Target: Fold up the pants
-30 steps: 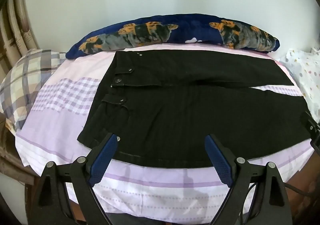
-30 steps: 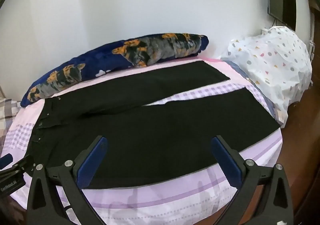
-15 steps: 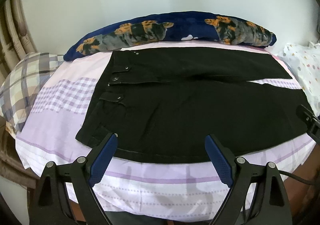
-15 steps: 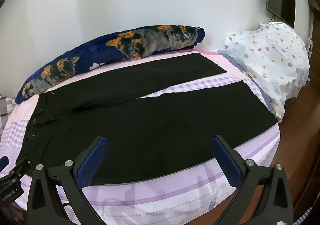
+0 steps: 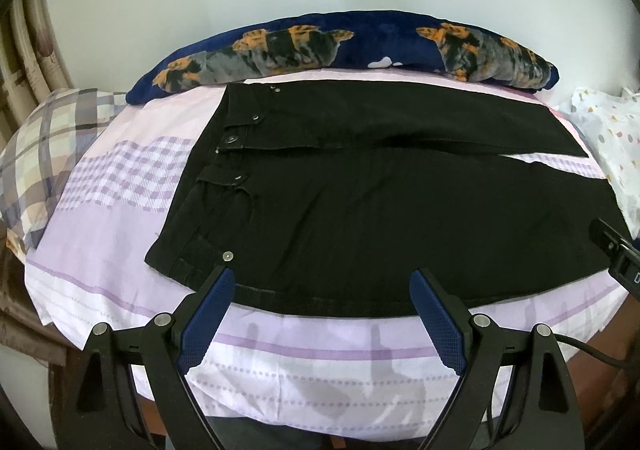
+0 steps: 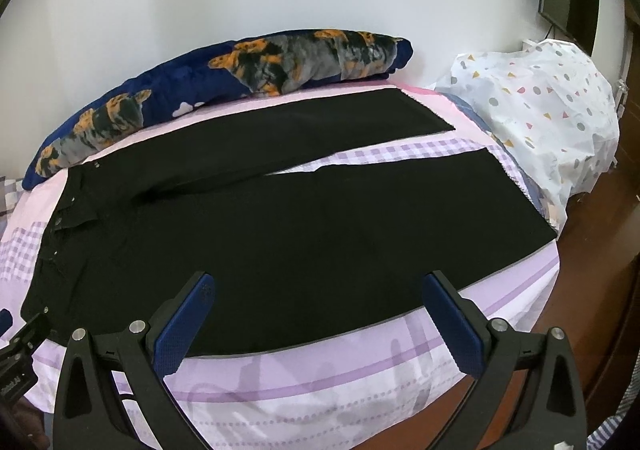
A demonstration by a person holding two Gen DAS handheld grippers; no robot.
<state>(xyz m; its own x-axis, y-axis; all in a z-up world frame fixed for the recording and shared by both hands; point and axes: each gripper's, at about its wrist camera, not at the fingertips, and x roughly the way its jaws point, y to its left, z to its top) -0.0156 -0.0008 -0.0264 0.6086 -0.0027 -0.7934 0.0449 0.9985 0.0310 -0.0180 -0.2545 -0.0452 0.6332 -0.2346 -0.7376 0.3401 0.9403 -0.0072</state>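
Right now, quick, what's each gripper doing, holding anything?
Left gripper: open, holding nothing, poised at the near edge of the black pants.
Right gripper: open, holding nothing.

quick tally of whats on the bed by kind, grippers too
pants: 1
dark blue blanket: 1
plaid pillow: 1
dotted white bundle: 1
grippers, left gripper and right gripper: 2
total: 6

Both grippers pulled back slightly from pants point(image 5: 380, 209); more bedsheet point(image 5: 320, 362) visible.
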